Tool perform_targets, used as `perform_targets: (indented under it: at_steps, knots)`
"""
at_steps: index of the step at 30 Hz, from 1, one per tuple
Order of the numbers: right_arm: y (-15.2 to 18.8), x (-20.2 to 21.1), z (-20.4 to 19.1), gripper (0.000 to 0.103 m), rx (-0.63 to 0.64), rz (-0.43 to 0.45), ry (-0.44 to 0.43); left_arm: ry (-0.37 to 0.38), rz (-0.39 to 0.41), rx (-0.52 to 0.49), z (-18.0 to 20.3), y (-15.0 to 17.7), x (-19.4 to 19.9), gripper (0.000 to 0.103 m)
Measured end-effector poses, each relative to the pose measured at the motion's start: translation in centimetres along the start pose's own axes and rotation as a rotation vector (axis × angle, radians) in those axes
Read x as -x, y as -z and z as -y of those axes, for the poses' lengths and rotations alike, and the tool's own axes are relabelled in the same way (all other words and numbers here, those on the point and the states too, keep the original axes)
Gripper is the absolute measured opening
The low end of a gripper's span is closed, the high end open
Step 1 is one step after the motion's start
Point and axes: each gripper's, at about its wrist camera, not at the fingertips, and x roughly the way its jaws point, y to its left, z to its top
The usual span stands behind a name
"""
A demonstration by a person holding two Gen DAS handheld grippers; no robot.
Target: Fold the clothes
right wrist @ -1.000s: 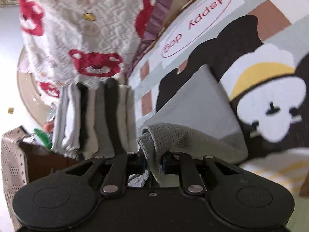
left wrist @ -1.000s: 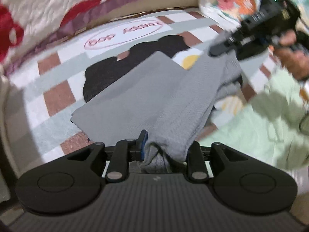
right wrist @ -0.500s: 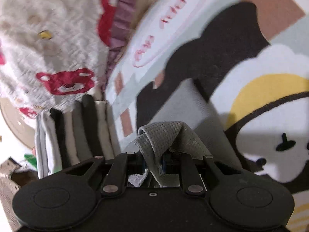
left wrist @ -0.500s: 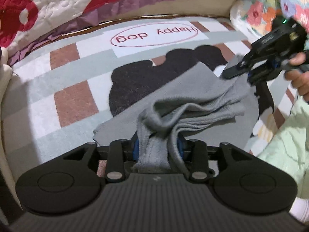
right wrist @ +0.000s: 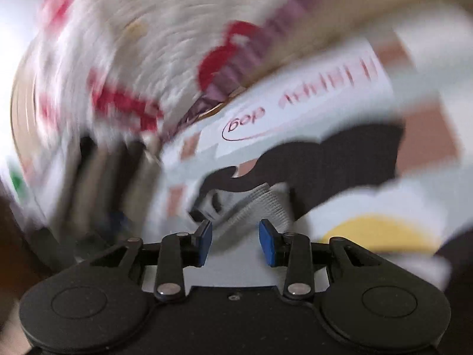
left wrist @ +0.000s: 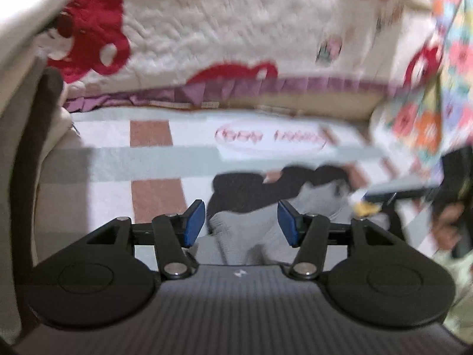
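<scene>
Your left hand-held gripper [left wrist: 241, 222] gapes wide, holding nothing; the grey garment [left wrist: 319, 201] lies bunched on the patterned mat [left wrist: 147, 153] just ahead. Your right hand-held gripper [right wrist: 235, 238] is likewise spread and empty. I judge one fold laid; next, regrip an edge.

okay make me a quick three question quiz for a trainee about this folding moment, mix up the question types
1. True or false: the left gripper is clamped on the grey garment.
2. What colour are the pads on the right gripper? A) red B) blue C) yellow
3. Fill in: the grey garment lies on a checked mat printed with a black ____ shape.

Key:
1. False; its jaws stand open, with the cloth lying between them.
2. B
3. dog, judging by the partly blurred "dog" lettering in the right wrist view.
</scene>
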Motion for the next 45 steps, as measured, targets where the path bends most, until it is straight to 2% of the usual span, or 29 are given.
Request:
perform_targets:
  at_steps: [2,3,4,6,8,10,11,12,13,14,17,19,20,21,24,25,27,29,31,34,36,37,41,42,43,45]
  knots:
    - [1.3,0.0,-1.6,0.041,0.179,0.026,0.095,0.001,0.071,-0.012,0.5,1.5,2.2,0.065]
    - [1.8,-0.1,-1.9,0.042,0.223,0.033,0.115,0.005,0.088,-0.041,1.0,2.7,3.0,0.067]
    - [2.2,-0.1,-1.9,0.042,0.246,0.038,0.121,0.011,0.069,-0.071,1.6,3.8,3.3,0.070]
    - [2.4,-0.5,-1.8,0.054,0.280,0.041,0.131,0.006,-0.025,-0.124,2.7,5.7,2.9,0.071]
    - [2.4,-1.1,-1.9,0.054,0.332,0.035,0.150,-0.026,-0.078,-0.154,3.4,7.5,2.0,0.071]
    - [2.4,-1.7,-2.0,0.054,0.371,0.027,0.154,-0.047,-0.076,-0.100,3.0,8.6,1.1,0.069]
    - [2.3,-2.2,-2.0,0.054,0.379,0.019,0.142,-0.038,-0.071,-0.042,2.3,8.7,0.5,0.059]
    - [2.3,-2.6,-2.1,0.054,0.387,0.012,0.131,-0.023,-0.064,0.026,1.5,8.6,0.0,0.042]
    - [2.3,-3.2,-2.1,0.055,0.386,0.008,0.125,-0.007,-0.058,0.094,0.6,8.5,-0.6,0.020]
    - [2.2,-3.7,-1.8,0.056,0.380,0.012,0.127,-0.004,-0.043,0.137,0.0,8.2,-1.0,0.020]
    - [1.6,-4.6,-0.9,0.056,0.339,0.084,0.151,-0.085,0.037,0.129,-0.2,7.1,-1.3,0.016]
    - [1.5,-4.9,-0.2,0.056,0.284,0.122,0.115,-0.116,0.038,0.164,-0.8,7.1,-2.2,0.015]
    - [1.6,-4.9,0.1,0.052,0.267,0.135,0.109,-0.125,0.033,0.186,-1.2,7.3,-2.6,0.014]
    - [1.8,-4.9,0.4,0.039,0.255,0.147,0.111,-0.132,0.034,0.197,-1.4,7.6,-3.0,0.014]
    - [1.7,-4.4,1.6,0.018,0.188,0.178,0.082,-0.164,0.062,0.134,-0.5,7.7,-2.9,0.010]
    - [1.5,-4.1,2.0,0.017,0.153,0.186,0.060,-0.182,0.067,0.098,0.1,7.6,-2.9,0.010]
    - [1.3,-4.0,1.8,0.016,0.160,0.182,0.074,-0.208,0.071,0.043,1.0,7.6,-3.3,0.010]
    - [1.2,-4.3,1.3,0.016,0.193,0.170,0.108,-0.210,0.070,0.037,0.8,7.6,-4.0,0.010]
    - [1.0,-5.0,1.2,0.016,0.207,0.158,0.139,-0.171,0.081,0.073,-0.2,7.3,-4.5,0.010]
    - [0.6,-5.3,1.0,0.019,0.201,0.158,0.184,-0.156,0.078,0.101,-0.9,7.1,-4.7,0.012]
    - [0.9,-5.3,-0.2,0.033,0.264,0.156,0.273,-0.176,0.085,0.100,-0.9,7.3,-4.7,0.021]
    - [1.2,-5.3,-1.0,0.034,0.307,0.155,0.319,-0.186,0.088,0.100,-0.8,7.4,-4.7,0.028]
    - [2.7,-3.8,-4.4,0.035,0.431,0.202,0.462,-0.212,0.099,0.100,-0.8,7.8,-4.7,0.026]
    - [3.1,-3.2,-5.4,0.040,0.457,0.225,0.455,-0.203,0.097,0.102,-0.8,7.8,-4.7,0.023]
    - [3.5,-2.5,-6.5,0.040,0.484,0.250,0.431,-0.195,0.094,0.099,-0.8,7.7,-4.7,0.021]
    - [4.3,-2.0,-8.7,0.046,0.559,0.250,0.340,-0.199,0.091,0.092,-0.7,7.6,-4.8,0.020]
